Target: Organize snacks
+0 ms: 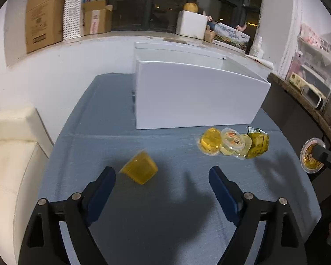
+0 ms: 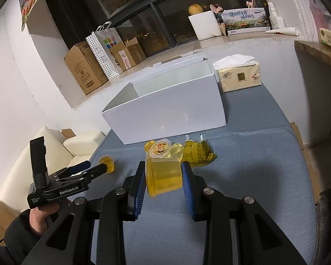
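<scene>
Risk of the tipped jelly cup (image 1: 139, 169) rolling off across the tabletop (image 1: 165, 209) if nudged by one pad only. Left gripper (image 1: 162, 184) spread wide, holding nothing, cup just ahead. Right gripper (image 2: 163, 176) clamped on another jelly cup (image 2: 164, 174), near the white box (image 2: 165, 110).

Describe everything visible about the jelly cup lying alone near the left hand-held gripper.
The jelly cup is a small, translucent yellow plastic tub, tapered, tipped on its side on the blue tablecloth. It looks slightly motion-blurred. It lies just ahead of the open left hand-held gripper, nearer its left finger; contact cannot be judged. It sits apart from the snack pile.
</scene>
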Motion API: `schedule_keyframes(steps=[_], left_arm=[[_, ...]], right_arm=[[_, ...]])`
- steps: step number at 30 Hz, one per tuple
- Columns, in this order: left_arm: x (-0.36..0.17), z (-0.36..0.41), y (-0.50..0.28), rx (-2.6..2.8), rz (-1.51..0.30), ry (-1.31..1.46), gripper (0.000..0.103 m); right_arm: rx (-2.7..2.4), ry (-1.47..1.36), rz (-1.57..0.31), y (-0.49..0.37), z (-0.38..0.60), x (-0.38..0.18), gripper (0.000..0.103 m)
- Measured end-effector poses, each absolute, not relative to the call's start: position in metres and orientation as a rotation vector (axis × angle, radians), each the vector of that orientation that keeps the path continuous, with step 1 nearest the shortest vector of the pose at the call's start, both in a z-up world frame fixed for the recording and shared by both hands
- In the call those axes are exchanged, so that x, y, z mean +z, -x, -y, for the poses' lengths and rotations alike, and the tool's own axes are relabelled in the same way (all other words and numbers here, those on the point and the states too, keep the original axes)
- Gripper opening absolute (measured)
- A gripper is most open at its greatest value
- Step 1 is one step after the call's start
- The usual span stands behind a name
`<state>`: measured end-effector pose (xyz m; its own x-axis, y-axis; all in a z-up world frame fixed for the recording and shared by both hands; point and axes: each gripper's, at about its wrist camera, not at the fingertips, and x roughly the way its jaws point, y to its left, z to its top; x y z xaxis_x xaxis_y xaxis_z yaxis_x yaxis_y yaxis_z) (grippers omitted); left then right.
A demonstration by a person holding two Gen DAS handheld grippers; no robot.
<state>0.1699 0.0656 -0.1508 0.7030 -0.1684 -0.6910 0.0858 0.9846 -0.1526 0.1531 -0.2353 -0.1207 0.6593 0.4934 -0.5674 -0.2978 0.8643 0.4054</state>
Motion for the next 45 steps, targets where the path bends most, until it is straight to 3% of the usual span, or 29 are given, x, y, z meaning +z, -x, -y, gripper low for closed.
schedule_keyframes(steps=[10,12,13,23,31,37,45], left_arm=[[-0.177,-0.078,-0.203,-0.095,-0.853,0.103,0.091],[-0.183,-0.077,-0.212,-0.093,-0.876,0.084,0.071],[-0.185,-0.078,-0.214,-0.090,-0.892,0.088,0.051],[-0.170,-0.076,-0.198,-0.173,-0.859,0.134,0.050],[-0.089,-0.049,-0.189,-0.270,-0.671,0.124,0.050],[-0.037,-0.028,-0.228,-0.290,-0.569,0.075,0.050],[-0.028,-0.018,-0.308,-0.237,-0.601,0.043,0.051]], right_arm=[[0.475,-0.282,-0.733,-0.151,0.226,-0.123,0.034],[0.474,-0.283,-0.736,-0.150,0.227,-0.124,0.034],[0.473,-0.285,-0.735,-0.150,0.228,-0.124,0.034],[0.483,-0.286,-0.733,-0.151,0.224,-0.122,0.034],[0.487,-0.258,-0.675,-0.174,0.222,-0.092,0.034],[0.474,-0.213,-0.596,-0.228,0.212,-0.047,0.034],[0.448,-0.177,-0.611,-0.311,0.197,-0.030,0.034]])
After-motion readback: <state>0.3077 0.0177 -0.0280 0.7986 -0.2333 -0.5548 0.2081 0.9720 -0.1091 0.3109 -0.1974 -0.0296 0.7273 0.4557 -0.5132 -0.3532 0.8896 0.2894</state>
